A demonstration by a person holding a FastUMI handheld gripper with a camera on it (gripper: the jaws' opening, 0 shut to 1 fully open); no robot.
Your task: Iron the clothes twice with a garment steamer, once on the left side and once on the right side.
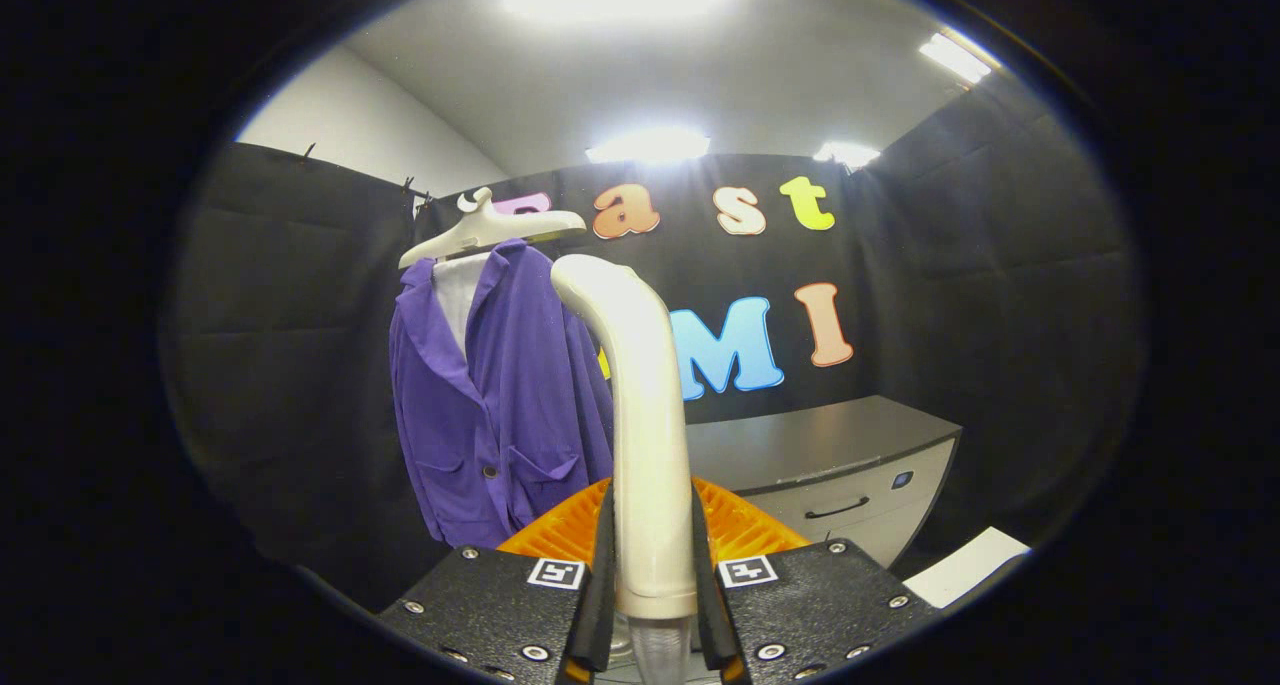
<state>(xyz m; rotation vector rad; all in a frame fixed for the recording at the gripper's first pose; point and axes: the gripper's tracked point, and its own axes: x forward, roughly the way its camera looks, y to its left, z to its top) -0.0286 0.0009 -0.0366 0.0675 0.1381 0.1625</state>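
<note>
The gripper [652, 565] was closed on the steamer [640, 415], with one finger pressed against each side of its lower handle. The steamer was a cream-coloured wand. It stood upright between the fingers and rose well above them. Its upper end curved over toward the left of the tool. A clear, tube-like part continued below the handle between the fingers; its nature could not be determined.

The jacket [500, 405] hung ahead of the fingers and to the left of the steamer. It was purple, with a collar, a dark button and two front pockets. A white garment [458, 300] showed inside its open neck. Both hung from a pale hanger [490, 230] level with the curved top of the steamer. The steamer head and the jacket overlapped in the view; contact between them could not be confirmed.

An orange ribbed part [745, 525] showed directly behind the fingers on both sides of the handle. A grey cabinet [850, 465] with a dark drawer handle stood beyond the fingers to the right, against the black cloth wall [290, 345]. A white flat object [975, 565] lay near the cabinet's lower right corner.
</note>
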